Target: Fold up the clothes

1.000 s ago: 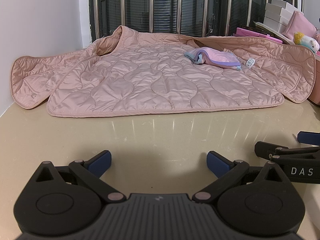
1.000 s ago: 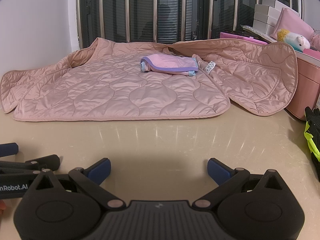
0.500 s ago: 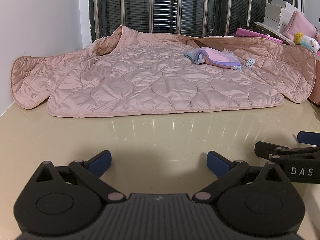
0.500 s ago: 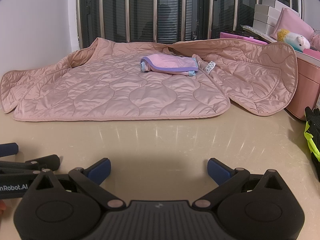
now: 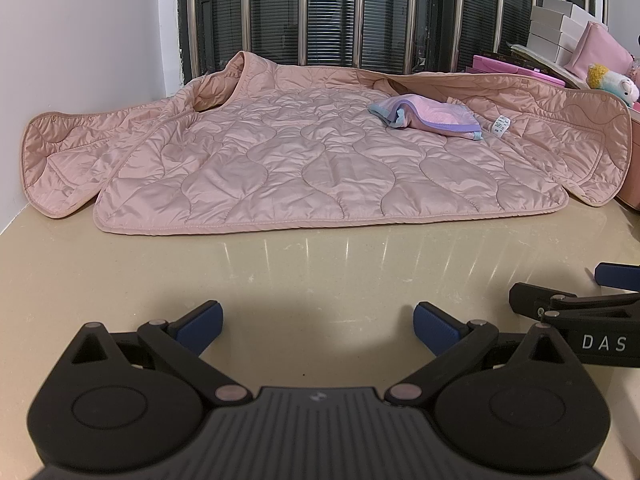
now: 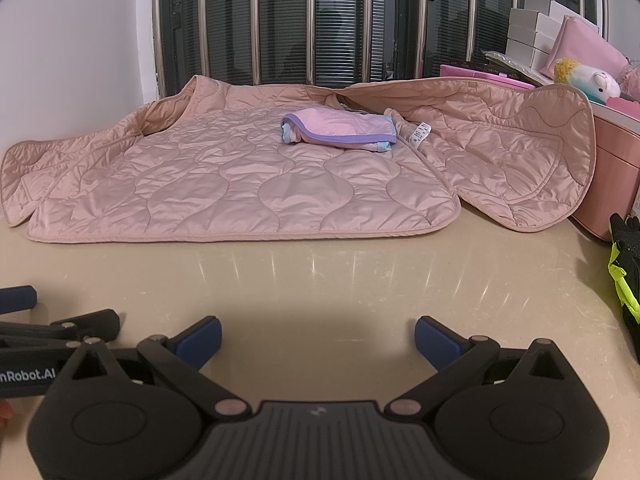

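Both claws, left claw (image 5: 316, 326) and right claw (image 6: 318, 334), hover wide apart and empty over the glossy beige surface (image 5: 320, 264). Pink quilted jacket (image 5: 320, 160) sprawls by the barred window (image 5: 340, 12), a small folded garment (image 5: 432, 116), possibly shorts, atop.

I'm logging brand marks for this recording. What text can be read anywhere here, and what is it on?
"DAS": white letters on the black right gripper, cut off by the frame edge.
"nRobot.AI": white letters on the black left gripper, start cut off.
White care label on the pink quilted jacket: printed, too small to read.
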`<move>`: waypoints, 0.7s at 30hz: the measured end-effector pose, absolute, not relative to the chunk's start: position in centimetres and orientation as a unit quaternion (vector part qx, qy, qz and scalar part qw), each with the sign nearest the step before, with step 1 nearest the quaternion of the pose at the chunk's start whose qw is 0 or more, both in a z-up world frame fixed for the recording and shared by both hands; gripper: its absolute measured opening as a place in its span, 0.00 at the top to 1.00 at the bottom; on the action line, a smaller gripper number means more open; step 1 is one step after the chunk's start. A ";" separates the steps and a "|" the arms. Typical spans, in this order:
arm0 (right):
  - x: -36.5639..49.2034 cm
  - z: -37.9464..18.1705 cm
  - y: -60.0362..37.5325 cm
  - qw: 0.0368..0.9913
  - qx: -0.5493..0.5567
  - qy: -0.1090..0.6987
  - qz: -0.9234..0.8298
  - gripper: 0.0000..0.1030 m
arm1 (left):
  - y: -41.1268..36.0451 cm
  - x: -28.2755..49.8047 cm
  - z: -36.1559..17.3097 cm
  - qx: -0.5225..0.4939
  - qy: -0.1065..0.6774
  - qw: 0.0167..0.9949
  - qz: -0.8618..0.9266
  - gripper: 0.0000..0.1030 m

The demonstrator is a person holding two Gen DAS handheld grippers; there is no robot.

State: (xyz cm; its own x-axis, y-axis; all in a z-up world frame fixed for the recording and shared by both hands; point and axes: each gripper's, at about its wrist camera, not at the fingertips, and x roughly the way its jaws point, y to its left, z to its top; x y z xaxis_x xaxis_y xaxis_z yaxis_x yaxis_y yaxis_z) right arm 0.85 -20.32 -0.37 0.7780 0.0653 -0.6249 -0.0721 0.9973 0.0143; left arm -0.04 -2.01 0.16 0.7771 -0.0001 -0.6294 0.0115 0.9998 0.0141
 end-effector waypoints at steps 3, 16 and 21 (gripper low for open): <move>0.9 -0.4 -20.3 0.943 -0.005 0.331 0.036 0.00 | -2.0 0.0 0.2 0.009 0.334 0.942 -0.002 0.01; 0.9 -0.4 -20.3 0.943 -0.005 0.331 0.036 0.00 | -2.1 0.0 0.2 0.010 0.334 0.942 -0.001 0.01; 0.9 -0.4 -20.3 0.943 -0.005 0.331 0.036 0.00 | -2.1 0.0 0.2 0.011 0.335 0.942 0.000 0.01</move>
